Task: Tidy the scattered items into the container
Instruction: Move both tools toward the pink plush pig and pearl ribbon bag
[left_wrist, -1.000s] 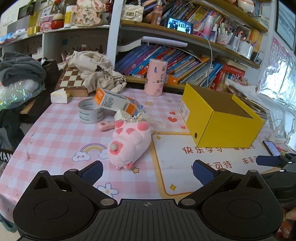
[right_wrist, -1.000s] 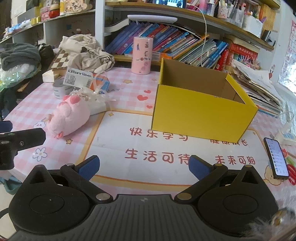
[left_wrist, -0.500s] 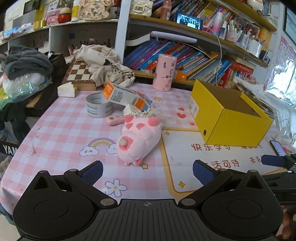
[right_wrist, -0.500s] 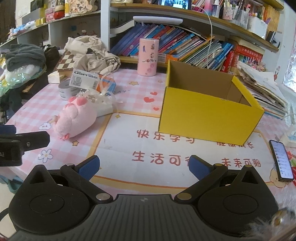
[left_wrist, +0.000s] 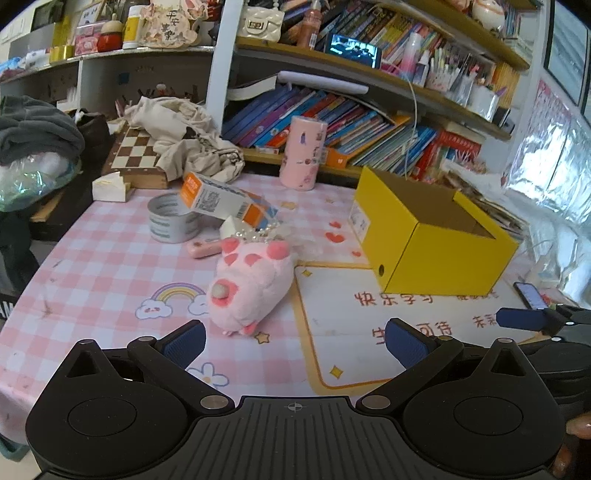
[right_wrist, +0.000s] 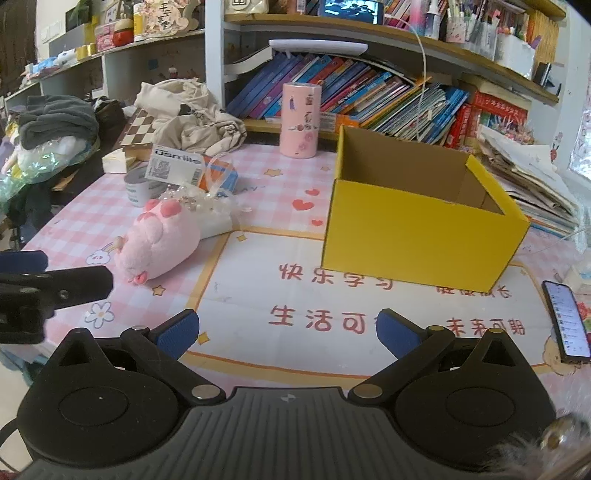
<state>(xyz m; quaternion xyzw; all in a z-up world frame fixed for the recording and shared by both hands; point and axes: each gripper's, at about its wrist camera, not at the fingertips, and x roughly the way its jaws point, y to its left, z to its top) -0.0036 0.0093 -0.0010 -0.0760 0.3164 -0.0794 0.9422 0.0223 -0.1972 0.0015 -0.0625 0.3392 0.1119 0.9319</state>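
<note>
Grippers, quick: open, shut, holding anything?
Left gripper: open, holding nothing.
Right gripper: open, holding nothing.

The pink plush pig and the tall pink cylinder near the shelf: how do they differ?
The pink plush pig lies on its side, soft and fuzzy; the pink cylinder stands upright, smooth and printed with small pictures. The pig sits mid-table beside the scattered items; the cylinder stands at the back by the books. Both are pink and outside the yellow box.
</note>
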